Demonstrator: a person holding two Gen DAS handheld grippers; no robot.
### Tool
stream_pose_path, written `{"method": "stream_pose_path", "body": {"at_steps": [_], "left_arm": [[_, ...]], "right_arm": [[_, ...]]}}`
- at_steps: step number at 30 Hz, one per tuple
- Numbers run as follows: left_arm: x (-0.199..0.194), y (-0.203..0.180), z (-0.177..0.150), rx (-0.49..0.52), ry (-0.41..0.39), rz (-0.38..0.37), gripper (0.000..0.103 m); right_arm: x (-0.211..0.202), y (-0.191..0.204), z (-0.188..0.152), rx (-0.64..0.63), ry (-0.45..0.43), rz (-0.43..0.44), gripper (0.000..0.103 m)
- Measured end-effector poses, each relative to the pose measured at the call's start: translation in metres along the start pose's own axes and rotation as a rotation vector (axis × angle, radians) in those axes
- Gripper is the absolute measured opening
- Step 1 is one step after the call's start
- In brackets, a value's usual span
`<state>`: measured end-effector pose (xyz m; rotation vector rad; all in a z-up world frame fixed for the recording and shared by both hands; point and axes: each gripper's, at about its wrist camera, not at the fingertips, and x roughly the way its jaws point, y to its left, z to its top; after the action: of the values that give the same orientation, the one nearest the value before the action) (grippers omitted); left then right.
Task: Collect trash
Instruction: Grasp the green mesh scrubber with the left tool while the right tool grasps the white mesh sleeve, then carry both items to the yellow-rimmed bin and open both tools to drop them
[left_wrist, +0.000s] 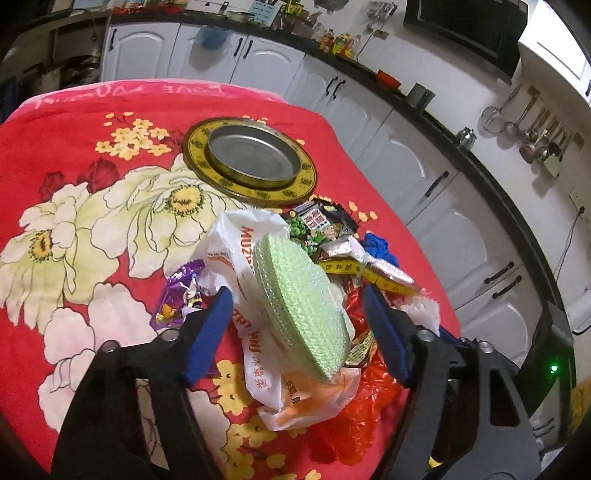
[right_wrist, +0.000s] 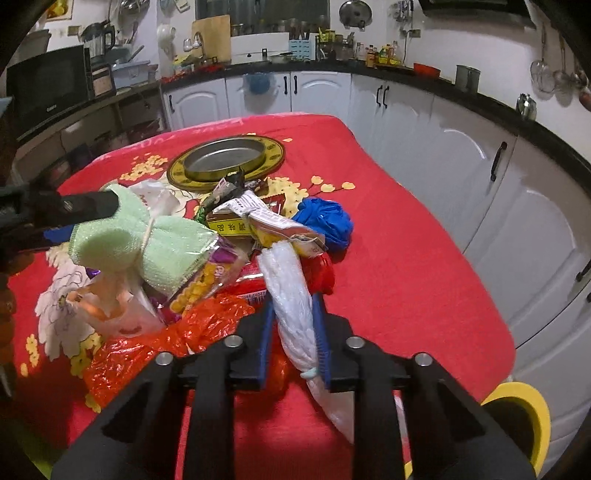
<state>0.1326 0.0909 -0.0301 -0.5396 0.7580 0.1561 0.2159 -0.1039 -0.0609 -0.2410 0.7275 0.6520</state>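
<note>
On the red floral cloth (left_wrist: 92, 122), through our left camera, we are looking at a trash pile (left_wrist: 295, 295). Our left gripper (left_wrist: 295, 328) is straddling a soft green sponge (left_wrist: 299, 306), fingers half spread, pads not pressing yet. Through the right camera, our right gripper (right_wrist: 291, 332) is pinching a light, squashy white bag roll (right_wrist: 291, 295), fingers narrow. Open cloth is lying to its right; the tin tray (right_wrist: 225, 158) is sitting behind, the table edge near.

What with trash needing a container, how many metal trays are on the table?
1: the round yellow-rimmed tray sits on the red cloth, beyond the trash pile. Another could be hidden under the pile.
</note>
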Motion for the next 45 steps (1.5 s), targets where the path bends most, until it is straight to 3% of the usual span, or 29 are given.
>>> {"method": "stream_pose_path", "body": {"at_steps": [4, 12, 22, 32, 45], "left_arm": [[0.005, -0.002, -0.004, 0.006, 0.019, -0.004, 0.036], [-0.004, -0.006, -0.006, 0.039, -0.023, -0.013, 0.026], [-0.051, -0.020, 0.008, 0.113, -0.170, -0.046, 0.025], [-0.089, -0.040, 0.001, 0.182, -0.271, -0.081, 0.025], [-0.103, -0.078, -0.021, 0.288, -0.285, -0.146, 0.025]], "right_arm": [[-0.010, -0.003, -0.001, 0.024, -0.046, 0.000, 0.017], [-0.041, -0.013, -0.006, 0.092, -0.118, -0.002, 0.016], [-0.078, -0.013, -0.012, 0.130, -0.198, 0.038, 0.016], [-0.114, -0.009, -0.007, 0.126, -0.264, 0.037, 0.016], [-0.156, -0.039, -0.023, 0.204, -0.314, -0.003, 0.016]]}}
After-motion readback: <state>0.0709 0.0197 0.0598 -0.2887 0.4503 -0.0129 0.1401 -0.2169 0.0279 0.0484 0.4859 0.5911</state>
